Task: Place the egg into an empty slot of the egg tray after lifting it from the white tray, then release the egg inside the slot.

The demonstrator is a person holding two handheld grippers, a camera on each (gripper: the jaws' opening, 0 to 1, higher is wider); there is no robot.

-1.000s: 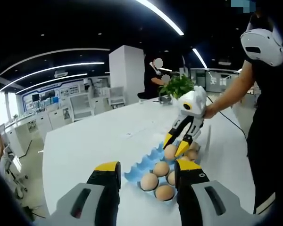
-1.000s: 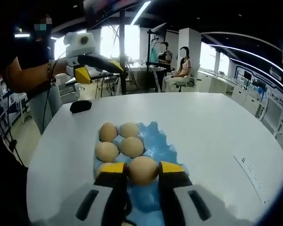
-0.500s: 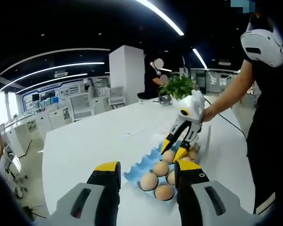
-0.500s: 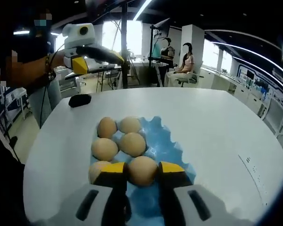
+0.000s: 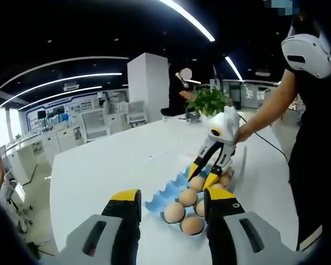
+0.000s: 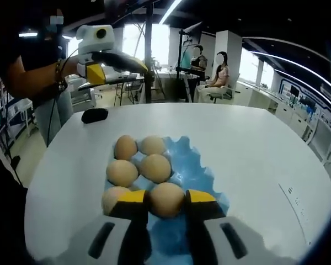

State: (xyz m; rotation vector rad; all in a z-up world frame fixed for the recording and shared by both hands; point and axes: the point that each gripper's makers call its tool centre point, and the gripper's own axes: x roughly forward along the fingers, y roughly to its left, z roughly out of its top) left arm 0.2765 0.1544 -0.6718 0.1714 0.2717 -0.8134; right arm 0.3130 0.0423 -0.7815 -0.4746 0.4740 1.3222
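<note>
A blue egg tray [image 6: 194, 172] lies on the white table [image 6: 254, 143] and holds several brown eggs. My right gripper [image 6: 166, 197] is shut on one brown egg [image 6: 166, 200], held low over a slot at the tray's near edge. In the left gripper view this gripper [image 5: 203, 175] reaches down from a person's hand with the egg [image 5: 197, 183] between its yellow tips, at the far end of the tray [image 5: 165, 194]. My left gripper [image 5: 172, 196] stands open above the table with nothing between its jaws. In the right gripper view it [image 6: 118, 77] hangs high at the upper left.
A small black object [image 6: 95, 115] lies on the table's far left part. A green plant [image 5: 208, 101] stands at the table's far end. The person holding the grippers [image 5: 314, 138] stands by the table edge. Two people sit in the background [image 6: 218, 77].
The right gripper has come down a little with the egg, closer to the blue tray. The left gripper has stayed where it was, still open.
</note>
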